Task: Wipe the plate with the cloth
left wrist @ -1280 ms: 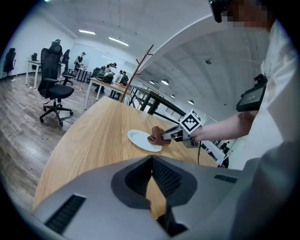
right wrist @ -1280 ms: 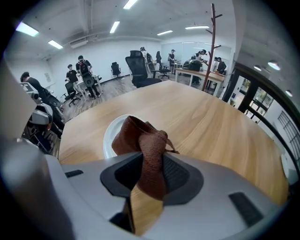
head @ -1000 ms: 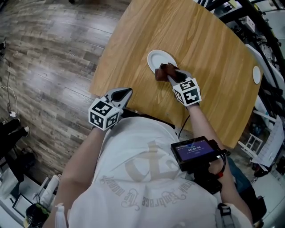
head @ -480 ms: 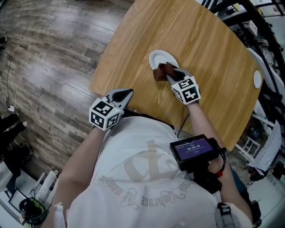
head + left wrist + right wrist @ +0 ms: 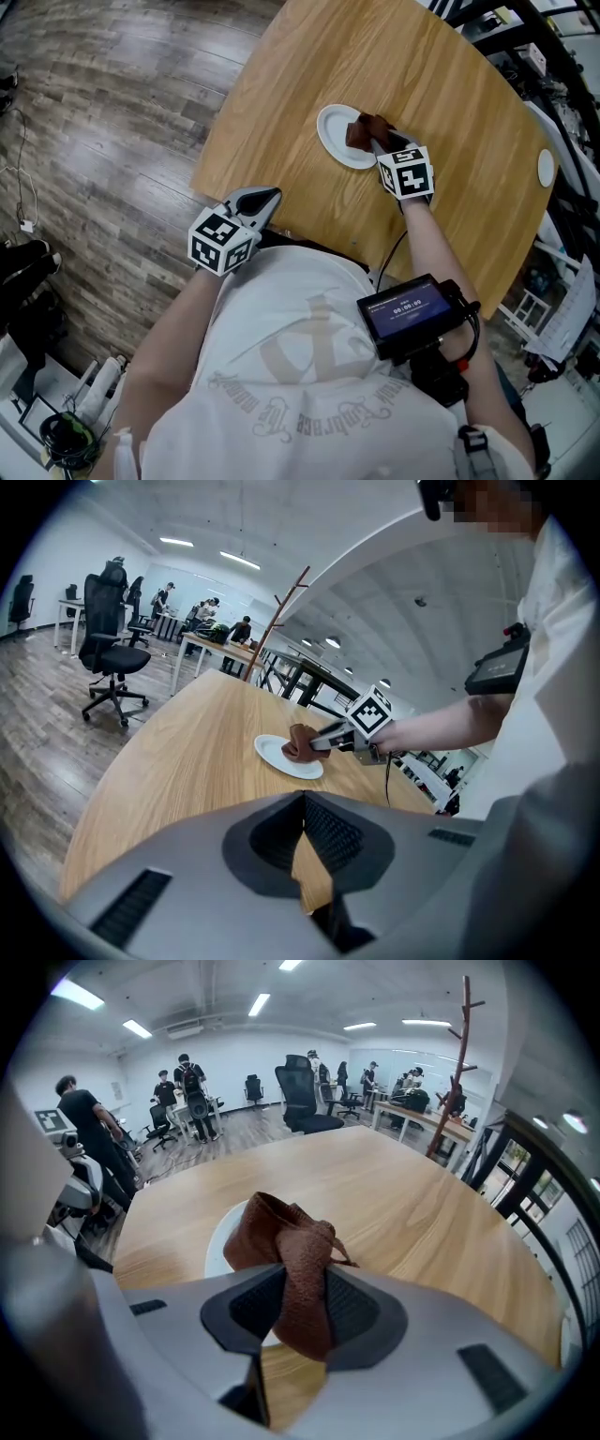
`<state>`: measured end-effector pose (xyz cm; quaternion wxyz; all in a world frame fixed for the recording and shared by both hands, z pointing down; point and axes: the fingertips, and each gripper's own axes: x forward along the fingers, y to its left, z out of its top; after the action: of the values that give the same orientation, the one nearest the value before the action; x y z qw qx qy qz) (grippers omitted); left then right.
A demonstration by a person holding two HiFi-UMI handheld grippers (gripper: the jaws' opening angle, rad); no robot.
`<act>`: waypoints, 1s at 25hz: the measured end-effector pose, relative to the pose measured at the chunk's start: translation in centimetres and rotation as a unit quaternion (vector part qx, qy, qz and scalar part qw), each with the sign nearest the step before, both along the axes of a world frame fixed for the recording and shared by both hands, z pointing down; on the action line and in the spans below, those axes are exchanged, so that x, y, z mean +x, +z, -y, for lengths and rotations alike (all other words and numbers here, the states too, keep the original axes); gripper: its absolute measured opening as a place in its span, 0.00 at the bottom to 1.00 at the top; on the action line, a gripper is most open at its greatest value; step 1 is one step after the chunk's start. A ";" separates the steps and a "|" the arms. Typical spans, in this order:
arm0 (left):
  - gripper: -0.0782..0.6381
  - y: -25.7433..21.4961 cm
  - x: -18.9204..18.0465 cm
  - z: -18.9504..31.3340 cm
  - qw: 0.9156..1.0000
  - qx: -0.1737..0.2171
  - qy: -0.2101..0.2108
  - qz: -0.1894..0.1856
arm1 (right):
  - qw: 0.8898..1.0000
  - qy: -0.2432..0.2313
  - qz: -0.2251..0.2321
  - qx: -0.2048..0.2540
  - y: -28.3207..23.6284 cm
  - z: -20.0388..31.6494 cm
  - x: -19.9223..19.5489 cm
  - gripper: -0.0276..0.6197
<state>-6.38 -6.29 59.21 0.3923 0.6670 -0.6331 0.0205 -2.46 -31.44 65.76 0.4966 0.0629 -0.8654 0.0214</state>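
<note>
A small white plate (image 5: 337,137) lies on the round wooden table (image 5: 281,112). My right gripper (image 5: 379,142) is shut on a bunched brown cloth (image 5: 367,131), and the cloth rests on the plate's right part. In the right gripper view the cloth (image 5: 286,1255) sticks out from between the jaws, with the plate (image 5: 217,1241) behind it. My left gripper (image 5: 265,198) hangs at the table's near edge, shut and holding nothing. The left gripper view shows the plate (image 5: 284,757), the cloth (image 5: 302,743) and the right gripper (image 5: 328,743) from afar.
A second small white plate (image 5: 546,168) lies near the table's right edge. Black frames and shelving (image 5: 553,56) stand beyond the table at the right. Wooden floor (image 5: 103,122) spreads to the left. Office chairs (image 5: 108,649) and people stand in the background.
My right gripper has carried the cloth from the plate's near edge up and to the right across the plate. The left gripper has stayed in place.
</note>
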 end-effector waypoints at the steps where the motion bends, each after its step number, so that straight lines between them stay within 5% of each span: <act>1: 0.12 0.0 0.0 0.1 1.000 0.000 0.000 0.000 | 1.000 -0.010 0.000 -0.003 0.1 -0.6 -0.2 0.24; 11: 0.12 0.2 0.3 -0.6 1.000 -0.001 -0.011 -0.004 | 0.987 -0.151 0.036 -0.051 -0.7 -8.4 -2.7 0.24; 15: 0.12 0.3 0.0 -0.7 1.000 -0.001 -0.019 -0.004 | 0.989 -0.132 0.036 -0.055 -0.1 -7.1 -3.3 0.24; 25: 0.12 0.7 -0.5 -2.8 0.999 -0.010 -0.043 -0.007 | 0.999 -0.036 0.019 0.026 -0.2 -0.2 -4.8 0.24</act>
<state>-6.91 -3.52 59.92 0.4039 0.6355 -0.6580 0.0056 -7.24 -31.26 65.54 0.4788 0.0445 -0.8766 -0.0181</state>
